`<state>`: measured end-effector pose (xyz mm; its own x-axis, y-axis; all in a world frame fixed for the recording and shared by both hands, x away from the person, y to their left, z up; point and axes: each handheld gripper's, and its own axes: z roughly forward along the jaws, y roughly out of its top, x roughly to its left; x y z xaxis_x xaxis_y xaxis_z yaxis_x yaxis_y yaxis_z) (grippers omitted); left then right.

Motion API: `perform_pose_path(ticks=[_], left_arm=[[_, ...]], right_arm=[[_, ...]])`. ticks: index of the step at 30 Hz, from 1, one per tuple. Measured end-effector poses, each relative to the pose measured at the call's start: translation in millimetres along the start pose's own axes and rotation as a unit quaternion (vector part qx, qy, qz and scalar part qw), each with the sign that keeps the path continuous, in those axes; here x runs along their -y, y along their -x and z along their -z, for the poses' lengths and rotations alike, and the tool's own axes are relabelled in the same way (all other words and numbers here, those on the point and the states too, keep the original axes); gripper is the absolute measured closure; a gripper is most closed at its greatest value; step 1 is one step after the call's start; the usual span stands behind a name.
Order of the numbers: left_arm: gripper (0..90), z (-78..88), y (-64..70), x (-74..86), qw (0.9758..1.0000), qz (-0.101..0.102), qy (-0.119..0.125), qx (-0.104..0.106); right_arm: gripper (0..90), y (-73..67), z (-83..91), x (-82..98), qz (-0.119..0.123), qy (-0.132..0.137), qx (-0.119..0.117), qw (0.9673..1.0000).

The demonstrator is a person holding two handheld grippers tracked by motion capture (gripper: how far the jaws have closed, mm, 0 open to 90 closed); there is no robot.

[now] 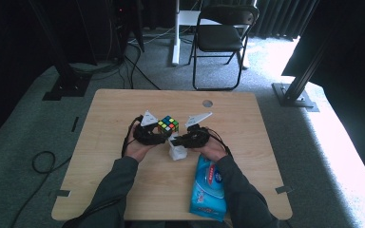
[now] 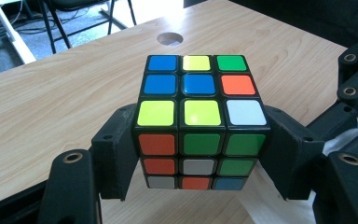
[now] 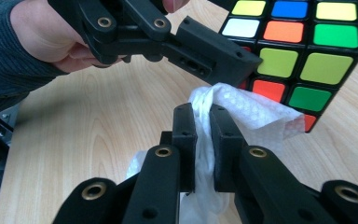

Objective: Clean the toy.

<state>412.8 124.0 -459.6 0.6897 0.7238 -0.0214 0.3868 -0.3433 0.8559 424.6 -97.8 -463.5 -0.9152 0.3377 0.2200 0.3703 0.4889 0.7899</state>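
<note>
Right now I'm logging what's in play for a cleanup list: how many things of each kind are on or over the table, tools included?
Puzzle cube: 1
White wipe: 1
Blue wipes packet: 1
Handheld tool with claw: 2, left claw shut on the cube, right claw shut on the wipe
Total: 5

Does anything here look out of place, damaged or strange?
Nothing looks damaged or spilled. The puzzle cube is scrambled and sits squarely between the jaws of the left tool, above the table. The right tool pinches a crumpled white wipe against the cube. The blue wipe pack lies flat nearby.
</note>
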Motion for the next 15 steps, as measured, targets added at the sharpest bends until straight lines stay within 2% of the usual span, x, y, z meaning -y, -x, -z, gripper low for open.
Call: perform_pose_path(ticks=[6, 15], left_arm=[[34.4, 0.2, -0.2, 0.0, 1.0, 0.002, 0.0, 0.001], [34.4, 1.4, 0.2, -0.2, 1.0, 0.001, 0.002, 0.002]], right_arm=[[82.8, -0.4, -1.6, 0.1, 0.002, -0.004, -0.003, 1.0], [83.3, 7.1, 6.6, 1.0, -0.013, 0.011, 0.027, 0.9995]])
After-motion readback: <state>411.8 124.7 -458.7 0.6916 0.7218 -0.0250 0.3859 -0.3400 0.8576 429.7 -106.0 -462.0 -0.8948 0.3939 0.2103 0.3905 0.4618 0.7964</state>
